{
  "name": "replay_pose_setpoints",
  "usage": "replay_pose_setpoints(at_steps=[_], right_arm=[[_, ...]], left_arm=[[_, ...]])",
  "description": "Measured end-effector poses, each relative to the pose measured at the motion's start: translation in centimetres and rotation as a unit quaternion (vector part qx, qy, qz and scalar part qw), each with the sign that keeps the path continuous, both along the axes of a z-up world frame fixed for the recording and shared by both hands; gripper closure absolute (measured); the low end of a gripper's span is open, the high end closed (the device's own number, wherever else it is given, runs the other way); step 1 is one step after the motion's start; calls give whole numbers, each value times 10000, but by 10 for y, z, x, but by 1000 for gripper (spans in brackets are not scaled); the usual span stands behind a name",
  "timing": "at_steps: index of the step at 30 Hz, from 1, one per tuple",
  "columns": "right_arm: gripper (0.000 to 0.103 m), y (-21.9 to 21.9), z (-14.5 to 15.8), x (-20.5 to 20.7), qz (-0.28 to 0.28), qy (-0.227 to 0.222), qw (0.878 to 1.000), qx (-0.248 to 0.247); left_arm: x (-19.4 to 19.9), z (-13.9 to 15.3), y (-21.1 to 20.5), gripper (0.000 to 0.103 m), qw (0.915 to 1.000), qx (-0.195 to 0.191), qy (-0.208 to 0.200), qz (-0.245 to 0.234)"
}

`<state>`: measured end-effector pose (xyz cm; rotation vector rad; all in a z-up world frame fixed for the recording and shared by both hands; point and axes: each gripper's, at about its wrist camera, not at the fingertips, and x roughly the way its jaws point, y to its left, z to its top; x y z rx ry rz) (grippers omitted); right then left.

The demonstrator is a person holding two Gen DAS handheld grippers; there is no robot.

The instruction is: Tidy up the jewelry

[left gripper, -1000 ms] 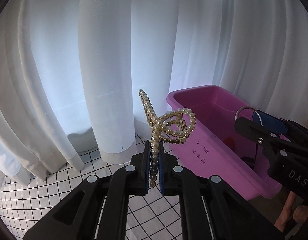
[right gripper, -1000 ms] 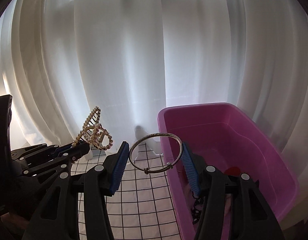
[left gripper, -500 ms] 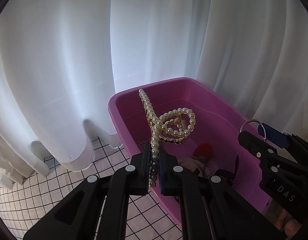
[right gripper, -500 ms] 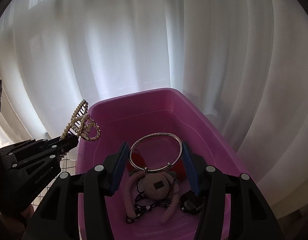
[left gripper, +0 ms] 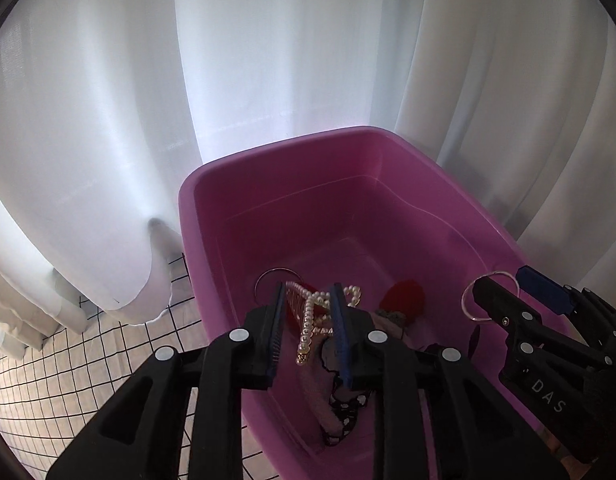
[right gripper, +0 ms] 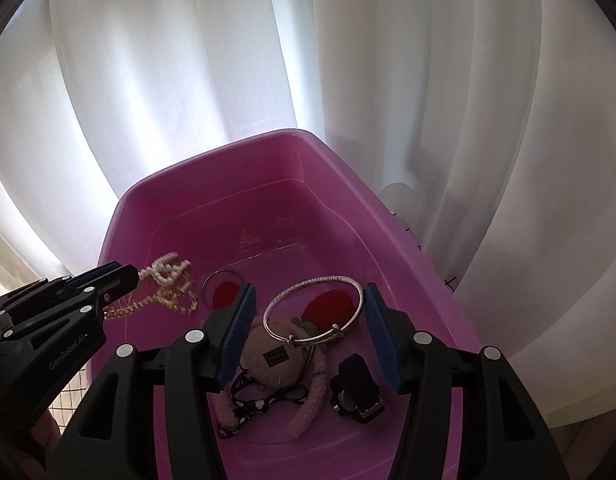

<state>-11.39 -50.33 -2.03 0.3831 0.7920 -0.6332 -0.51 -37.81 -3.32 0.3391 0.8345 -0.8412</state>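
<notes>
Over the pink tub (left gripper: 391, 184), both tools hang side by side with the white curtain (left gripper: 268, 60) behind it. The left tool (left gripper: 308, 312) has its two blue-padded fingers spread, and the pearl hair clip (left gripper: 309, 320) sits in the gap between them, touching neither pad as far as the left wrist view shows. From the right wrist view the same clip (right gripper: 168, 284) appears just past the left tool (right gripper: 132, 276) tips, above the tub floor; whether it is falling or caught on something cannot be told. A thin metal ring (left gripper: 274, 284) lies on the tub floor beyond the left tool, over a red patch.

The right tool (right gripper: 308, 316) is wide apart as well, with the silver bangle (right gripper: 315, 310) spanning the space between its blue pads; contact with either pad is unclear. In the left wrist view the bangle (left gripper: 487, 296) shows at the tip of the right tool (left gripper: 503, 296), above the right side of the tub.

On the tub floor (right gripper: 268, 240) lie a pink fuzzy headband (right gripper: 276, 360), a black-and-white patterned band (right gripper: 252, 400) and a small black clip-like item (right gripper: 355, 388), with a red piece (right gripper: 331, 302) behind the bangle. The tub stands on a counter covered in a white cloth with a black grid (left gripper: 68, 368).
</notes>
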Motion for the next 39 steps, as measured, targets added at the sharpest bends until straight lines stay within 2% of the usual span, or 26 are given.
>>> replay_pose_setpoints(at_steps=[3, 11, 15, 21, 32, 39], right_arm=[[43, -2, 2, -3, 12, -62, 10000, 34], [40, -1, 9, -7, -37, -150, 9999, 25], [39, 4, 13, -9, -45, -148, 9999, 21], [37, 19, 18, -14, -16, -146, 9999, -53], [36, 53, 25, -22, 69, -127, 9998, -113], [36, 74, 22, -24, 159, 1, 9998, -86]], left_arm=[[-2, 8, 4, 34, 9997, -114, -200, 115], [-2, 18, 14, 18, 9987, -157, -189, 447], [-5, 23, 22, 18, 9979, -89, -151, 628], [-15, 33, 34, 10, 9962, 83, -272, 823], [-29, 45, 68, 10, 9937, 110, -284, 1074], [-30, 43, 91, 10, 9923, 136, -184, 1215]])
